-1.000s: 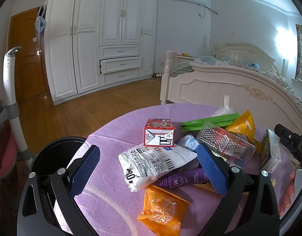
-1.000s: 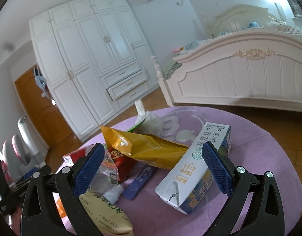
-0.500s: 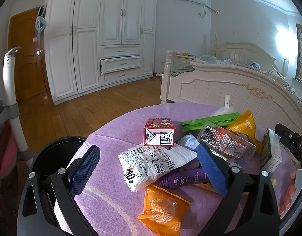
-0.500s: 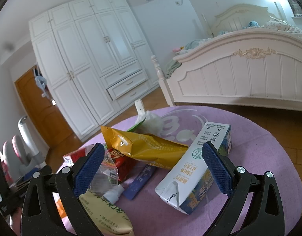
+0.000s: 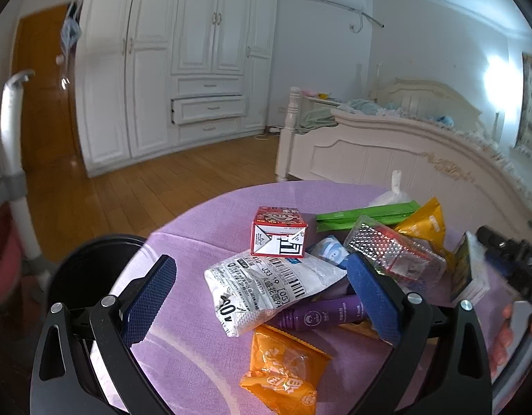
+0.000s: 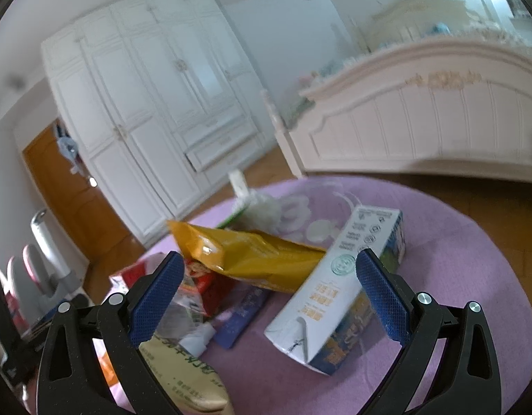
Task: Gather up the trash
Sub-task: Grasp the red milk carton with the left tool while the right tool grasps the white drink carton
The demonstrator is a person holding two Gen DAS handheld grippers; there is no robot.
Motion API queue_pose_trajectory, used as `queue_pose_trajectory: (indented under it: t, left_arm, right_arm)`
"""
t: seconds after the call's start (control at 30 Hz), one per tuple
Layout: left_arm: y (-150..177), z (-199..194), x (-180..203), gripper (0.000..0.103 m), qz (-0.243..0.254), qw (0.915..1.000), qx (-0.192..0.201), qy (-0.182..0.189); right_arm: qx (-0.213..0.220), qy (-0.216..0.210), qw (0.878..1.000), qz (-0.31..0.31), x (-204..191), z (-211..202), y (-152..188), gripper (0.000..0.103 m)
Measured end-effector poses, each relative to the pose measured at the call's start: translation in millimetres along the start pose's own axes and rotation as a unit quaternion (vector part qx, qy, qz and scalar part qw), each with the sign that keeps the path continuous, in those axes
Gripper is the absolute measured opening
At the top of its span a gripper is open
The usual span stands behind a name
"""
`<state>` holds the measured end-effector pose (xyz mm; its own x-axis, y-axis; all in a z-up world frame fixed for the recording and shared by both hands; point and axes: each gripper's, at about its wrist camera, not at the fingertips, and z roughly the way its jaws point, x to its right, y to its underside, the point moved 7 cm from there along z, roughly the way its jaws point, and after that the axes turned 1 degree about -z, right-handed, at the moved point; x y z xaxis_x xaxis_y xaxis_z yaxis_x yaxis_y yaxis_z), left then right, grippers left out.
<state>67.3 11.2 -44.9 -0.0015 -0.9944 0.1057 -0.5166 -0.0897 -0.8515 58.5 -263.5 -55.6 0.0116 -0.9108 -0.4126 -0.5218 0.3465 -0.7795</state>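
A pile of trash lies on a round table with a purple cloth (image 5: 203, 228). In the left wrist view I see a white barcode pouch (image 5: 266, 285), a red and white carton (image 5: 279, 231), a purple tube (image 5: 321, 314), an orange snack packet (image 5: 283, 370), a green packet (image 5: 366, 214) and a clear plastic tray (image 5: 394, 256). My left gripper (image 5: 262, 302) is open above the white pouch. In the right wrist view a milk carton (image 6: 338, 283) lies on its side beside a yellow bag (image 6: 245, 259). My right gripper (image 6: 267, 295) is open over them.
A black bin (image 5: 89, 269) stands below the table's left edge. A white bed frame (image 5: 387, 162) stands behind the table, white wardrobes (image 5: 183, 69) beyond a wooden floor. A white-framed chair (image 5: 13, 159) is at the far left. A beige bag (image 6: 183, 373) lies near my right gripper.
Both grippers have shifted a little; the right wrist view is now blurred from motion and tilted down closer to the milk carton. Both grippers stay open and empty.
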Motion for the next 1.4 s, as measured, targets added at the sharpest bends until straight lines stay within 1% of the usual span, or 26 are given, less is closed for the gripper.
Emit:
queue_pose_trajectory:
  t: [0.03,0.1,0.2,0.27,0.33,0.37,0.43,0.5,0.57,0.6,0.63,0.67,0.7,0.73,0.77,0.83,0.93,1.07,1.1,1.13,1.17,1.2,1.27,1.3,1.37,1.4]
  left_arm:
    - [-2,2,-5,0.098,-0.005,1.0,-0.007,0.004]
    - [-6,6,-13,0.098,-0.017,0.9995,-0.021,0.013]
    - [-20,13,-24,0.098,-0.043,0.9977,-0.034,0.04]
    - [-28,19,-25,0.098,-0.055,0.9955,-0.043,0.063]
    - [-38,30,-23,0.098,-0.043,0.9946,-0.06,0.072]
    - [-41,36,-21,0.098,-0.038,0.9936,-0.072,0.078]
    - [-46,48,-16,0.098,-0.023,0.9924,-0.088,0.083]
    - [-47,65,-11,0.098,0.0,0.9902,-0.117,0.076]
    - [-43,82,-8,0.098,0.02,0.9873,-0.144,0.065]
    - [-42,88,-7,0.095,0.025,0.9858,-0.153,0.064]
    - [-40,92,-6,0.086,0.027,0.9842,-0.162,0.066]
    - [-37,98,-6,0.08,0.027,0.9819,-0.176,0.065]
    - [-36,101,-8,0.07,0.023,0.9799,-0.187,0.065]
    - [-34,105,-9,0.066,0.014,0.9778,-0.197,0.07]
    - [-34,108,-12,0.066,0.004,0.9763,-0.202,0.076]
    - [-34,109,-16,0.055,-0.004,0.9757,-0.205,0.078]
    - [-33,109,-20,0.052,-0.015,0.973,-0.215,0.083]
    - [-35,100,-17,0.054,-0.004,0.9736,-0.215,0.076]
    - [-36,101,-14,0.061,0.007,0.9747,-0.213,0.069]
    - [-37,103,-10,0.078,0.016,0.9754,-0.211,0.063]
    - [-37,104,-7,0.085,0.021,0.976,-0.209,0.06]
    - [-36,104,-5,0.089,0.027,0.9766,-0.206,0.056]
    - [-34,108,0,0.089,0.046,0.976,-0.207,0.05]
    - [-32,111,2,0.087,0.051,0.9756,-0.208,0.047]
    - [-26,122,1,0.058,0.055,0.9718,-0.225,0.046]
    - [-24,125,0,0.05,0.05,0.9703,-0.232,0.049]
  right_arm:
    - [-0.005,0.014,1.0,0.004,3,-2,-2,0.098]
    - [-0.005,0.017,1.0,0.013,9,-6,-7,0.098]
    - [-0.025,0.026,0.999,0.018,17,-8,-14,0.098]
    - [-0.04,0.044,0.998,0.024,24,-6,-16,0.098]
    - [-0.064,0.073,0.995,0.026,34,0,-16,0.098]
    - [-0.085,0.094,0.992,0.024,39,5,-13,0.098]
    - [-0.122,0.117,0.985,0.024,47,17,-7,0.098]
    - [-0.149,0.127,0.98,0.033,54,29,1,0.098]
    - [-0.168,0.119,0.978,0.04,56,37,7,0.09]
    - [-0.171,0.112,0.978,0.041,54,39,9,0.087]
    - [-0.175,0.109,0.978,0.037,52,40,10,0.085]
    - [-0.177,0.108,0.978,0.032,51,40,10,0.081]
    - [-0.178,0.104,0.978,0.026,49,40,9,0.075]
    - [-0.18,0.099,0.978,0.019,46,38,10,0.073]
    - [-0.184,0.102,0.977,0.014,43,37,7,0.07]
    - [-0.186,0.105,0.977,0.008,40,33,6,0.066]
    - [-0.187,0.105,0.977,0.002,41,26,7,0.063]
    - [-0.188,0.11,0.976,-0.003,42,16,8,0.061]
    - [-0.19,0.112,0.975,-0.006,41,18,8,0.061]
    - [-0.193,0.112,0.975,-0.008,41,21,9,0.061]
    - [-0.197,0.111,0.974,-0.007,41,21,11,0.063]
    - [-0.199,0.111,0.974,-0.007,41,23,12,0.063]
    - [-0.198,0.112,0.974,-0.012,40,27,15,0.063]
    - [-0.195,0.11,0.975,-0.015,39,27,15,0.063]
    - [-0.192,0.105,0.976,-0.02,38,25,16,0.061]
    - [-0.191,0.103,0.976,-0.022,38,23,16,0.058]
